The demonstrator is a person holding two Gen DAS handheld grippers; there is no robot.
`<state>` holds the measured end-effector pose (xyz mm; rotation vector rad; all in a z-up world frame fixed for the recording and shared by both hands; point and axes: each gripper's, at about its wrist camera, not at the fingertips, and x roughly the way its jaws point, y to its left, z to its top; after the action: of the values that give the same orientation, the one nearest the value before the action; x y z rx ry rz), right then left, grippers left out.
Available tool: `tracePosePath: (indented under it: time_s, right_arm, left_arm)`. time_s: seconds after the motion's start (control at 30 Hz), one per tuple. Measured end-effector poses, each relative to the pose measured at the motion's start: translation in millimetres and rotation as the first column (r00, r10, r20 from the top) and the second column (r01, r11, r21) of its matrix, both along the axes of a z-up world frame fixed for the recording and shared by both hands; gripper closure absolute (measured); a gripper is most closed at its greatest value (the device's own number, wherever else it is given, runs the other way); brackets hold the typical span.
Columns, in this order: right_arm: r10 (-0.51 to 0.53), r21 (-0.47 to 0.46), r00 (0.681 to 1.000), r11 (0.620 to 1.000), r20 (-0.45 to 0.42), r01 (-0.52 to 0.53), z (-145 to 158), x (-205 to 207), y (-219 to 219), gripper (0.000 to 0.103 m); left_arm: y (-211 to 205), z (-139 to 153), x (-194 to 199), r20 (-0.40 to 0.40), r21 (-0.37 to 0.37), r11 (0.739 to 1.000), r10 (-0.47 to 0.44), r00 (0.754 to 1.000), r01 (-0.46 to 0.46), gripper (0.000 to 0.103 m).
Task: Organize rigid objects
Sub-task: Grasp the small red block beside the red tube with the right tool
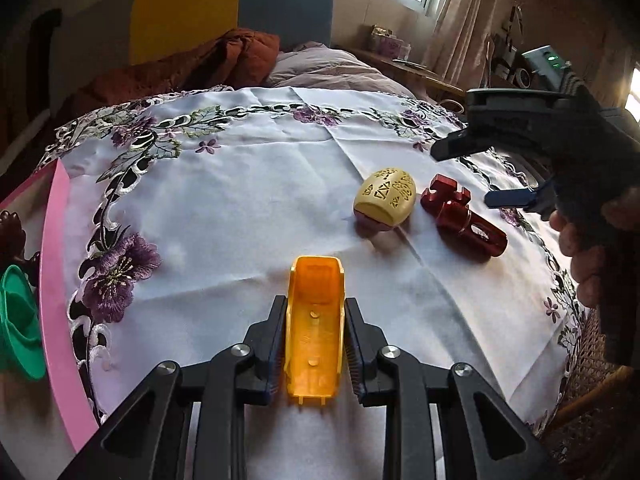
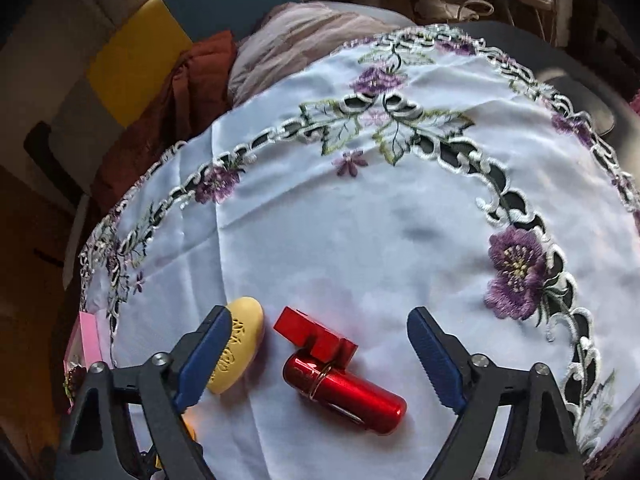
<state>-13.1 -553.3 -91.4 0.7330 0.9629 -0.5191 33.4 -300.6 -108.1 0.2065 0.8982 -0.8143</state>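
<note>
Pinched between the left gripper (image 1: 314,344), an orange plastic shell (image 1: 314,322) is being held at 6 o'clock, while the spread right gripper (image 2: 320,356) is being poised over the red metal cylinder (image 2: 344,380) and cream carved oval (image 2: 238,346), both unsorted, and a green piece (image 1: 18,324) is being kept in the pink tray (image 1: 56,264) at 9 o'clock.

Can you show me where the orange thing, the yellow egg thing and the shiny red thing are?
orange shell (image 1: 314,320), left wrist view, middle of its hollow inside.
yellow egg (image 1: 386,196), left wrist view, its carved top.
red cylinder (image 2: 352,388), right wrist view, its round shiny body.
</note>
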Motion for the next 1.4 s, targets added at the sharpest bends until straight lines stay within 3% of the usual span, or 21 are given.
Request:
tracePosePath:
  time_s: [0.43,0.5,0.53,0.57,0.73,0.97,1.13,1.3,1.33,1.4]
  right_arm:
    - [0.003,0.025,0.999,1.000,-0.046,-0.001,-14,10,-2,0.028]
    - [0.011,0.023,0.999,1.000,-0.052,-0.010,-16,12,-1,0.036]
    - [0.019,0.016,0.998,1.000,-0.060,-0.018,-16,14,0,0.055]
    - [0.034,-0.006,0.997,0.999,-0.075,-0.034,-16,16,2,0.066]
    - [0.029,-0.021,0.995,0.999,-0.095,-0.031,-17,16,1,0.066]
    - [0.006,0.051,0.998,0.999,-0.070,-0.002,-21,12,-2,0.065]
    - [-0.001,0.082,0.999,0.997,-0.054,0.006,-20,10,-1,0.056]
    - [0.009,0.069,0.998,0.998,-0.064,-0.005,-19,10,1,0.056]
    - [0.011,0.062,0.998,0.998,-0.070,-0.007,-19,11,1,0.060]
    - [0.022,0.008,0.993,1.000,-0.115,-0.022,-19,14,5,0.083]
  left_arm:
    - [5,0,-1,-0.008,-0.020,1.000,0.000,1.000,0.000,0.076]
    - [5,0,-2,-0.007,-0.021,1.000,0.001,1.000,-0.001,0.076]
    - [4,0,-2,-0.006,-0.020,1.000,0.001,1.000,-0.001,0.076]
    - [4,0,-2,-0.004,-0.019,1.000,0.001,1.000,-0.001,0.076]
    - [5,1,-5,0.003,-0.017,1.000,0.002,1.000,-0.002,0.076]
    - [6,1,-4,0.002,-0.017,1.000,0.003,1.000,-0.003,0.076]
    - [6,1,-4,0.001,-0.018,1.000,0.003,1.000,-0.003,0.076]
    - [5,1,-4,0.002,-0.017,1.000,0.003,1.000,-0.003,0.076]
    - [6,1,-4,0.002,-0.017,1.000,0.003,1.000,-0.003,0.076]
    - [5,1,-4,0.003,-0.016,1.000,0.003,1.000,-0.003,0.076]
